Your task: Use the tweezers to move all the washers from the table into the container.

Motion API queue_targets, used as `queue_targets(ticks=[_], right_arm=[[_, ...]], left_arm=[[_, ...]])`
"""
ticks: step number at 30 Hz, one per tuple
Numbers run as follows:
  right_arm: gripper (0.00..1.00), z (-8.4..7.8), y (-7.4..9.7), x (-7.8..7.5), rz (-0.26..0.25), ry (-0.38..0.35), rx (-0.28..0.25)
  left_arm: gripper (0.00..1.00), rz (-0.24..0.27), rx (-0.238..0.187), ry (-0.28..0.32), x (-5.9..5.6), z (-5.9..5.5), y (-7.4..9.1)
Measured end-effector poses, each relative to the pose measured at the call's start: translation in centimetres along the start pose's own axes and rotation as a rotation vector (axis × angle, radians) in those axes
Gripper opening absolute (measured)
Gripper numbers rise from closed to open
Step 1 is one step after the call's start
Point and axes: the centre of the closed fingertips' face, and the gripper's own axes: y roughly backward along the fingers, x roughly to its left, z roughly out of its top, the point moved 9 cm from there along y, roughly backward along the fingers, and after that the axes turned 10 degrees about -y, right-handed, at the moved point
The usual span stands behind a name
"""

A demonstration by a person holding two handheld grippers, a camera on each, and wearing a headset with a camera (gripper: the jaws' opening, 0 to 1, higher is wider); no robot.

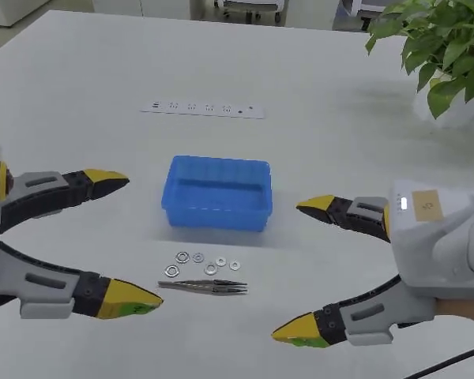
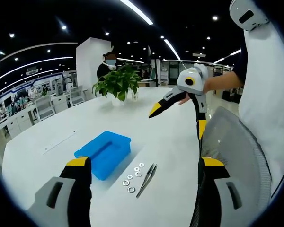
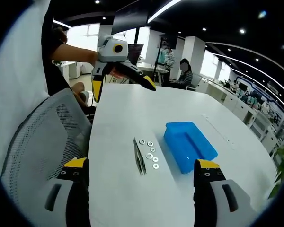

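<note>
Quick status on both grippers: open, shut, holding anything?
Left gripper: open, holding nothing.
Right gripper: open, holding nothing; the tweezers are not picked up yet.

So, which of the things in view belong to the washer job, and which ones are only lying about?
Belong to the job:
- tweezers
- washers, loose on the table beside the tweezers
- blue container

Only lying about:
- power strip
- potted plant
- mesh chair
</note>
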Motion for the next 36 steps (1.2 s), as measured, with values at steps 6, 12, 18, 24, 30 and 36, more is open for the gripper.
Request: queue_targets(ticks=[6, 12, 18, 24, 30, 36], right_arm=[[0.89, 0.0, -0.5, -0.3, -0.006, -0.010, 0.024], [0.86, -0.4, -1.1, -0.8, -0.012, -0.011, 0.056], [0.83, -0.7, -1.8, -1.2, -0.014, -0.028, 0.073], [0.81, -1.0, -2.4, -1.4, -0.009, -0.040, 0.087], [0.81, -1.2, -2.6, -1.6, -0.010, -0.052, 0.091], [0.81, -1.6, -2.9, -1.9, -0.009, -0.061, 0.103]], left_arm=[[0.95, -0.002, 0.014, -0.024, 0.3, -0.8, -0.4], [0.92, -0.018, 0.051, -0.032, 0.8, -1.7, -0.8], [0.88, -0.031, 0.079, -0.029, 1.1, -2.7, -1.2], [0.87, -0.043, 0.090, -0.022, 1.2, -3.1, -1.6], [0.87, -0.052, 0.091, -0.016, 1.4, -3.4, -1.7], [0.87, -0.059, 0.111, -0.024, 1.6, -3.8, -1.6]])
